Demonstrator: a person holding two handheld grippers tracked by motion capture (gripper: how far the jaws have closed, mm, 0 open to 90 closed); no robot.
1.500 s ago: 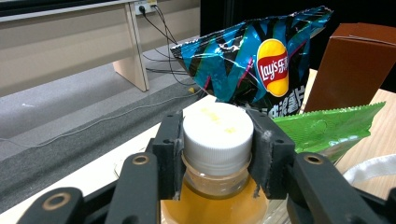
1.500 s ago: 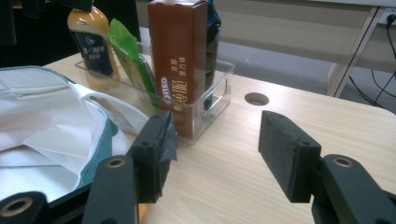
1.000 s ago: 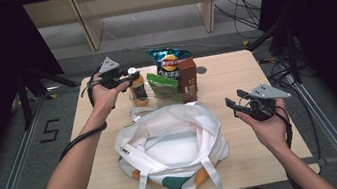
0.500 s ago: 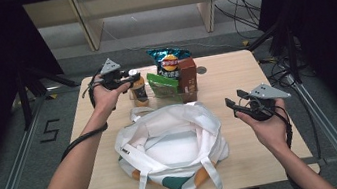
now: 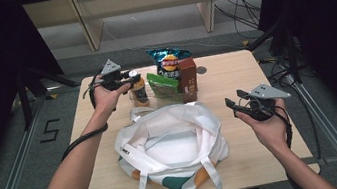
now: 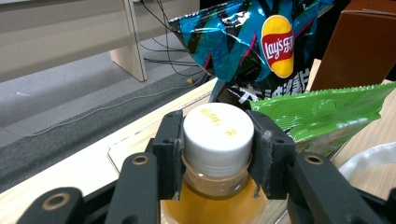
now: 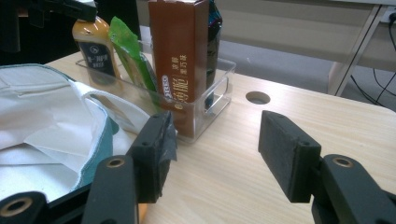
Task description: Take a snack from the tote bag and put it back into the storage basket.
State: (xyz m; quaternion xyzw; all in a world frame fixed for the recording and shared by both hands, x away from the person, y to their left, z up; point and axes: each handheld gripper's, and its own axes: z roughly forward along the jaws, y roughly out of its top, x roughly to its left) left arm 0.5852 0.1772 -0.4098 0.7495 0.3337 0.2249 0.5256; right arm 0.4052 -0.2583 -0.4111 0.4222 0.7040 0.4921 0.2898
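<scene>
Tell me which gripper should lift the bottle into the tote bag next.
Left. The left gripper already has its jaws clamped around the white cap of the bottle in the clear bin. The right gripper hangs open with nothing between its jaws, off to the side of the tote bag.

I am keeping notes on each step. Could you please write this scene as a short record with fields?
left gripper: shut on the white cap of the orange drink bottle
right gripper: open, nothing between its jaws, held above the table
clear bin: holds the bottle, green snack pouch, Lay's chip bag, brown carton
tote bag: open, beside the bin
</scene>
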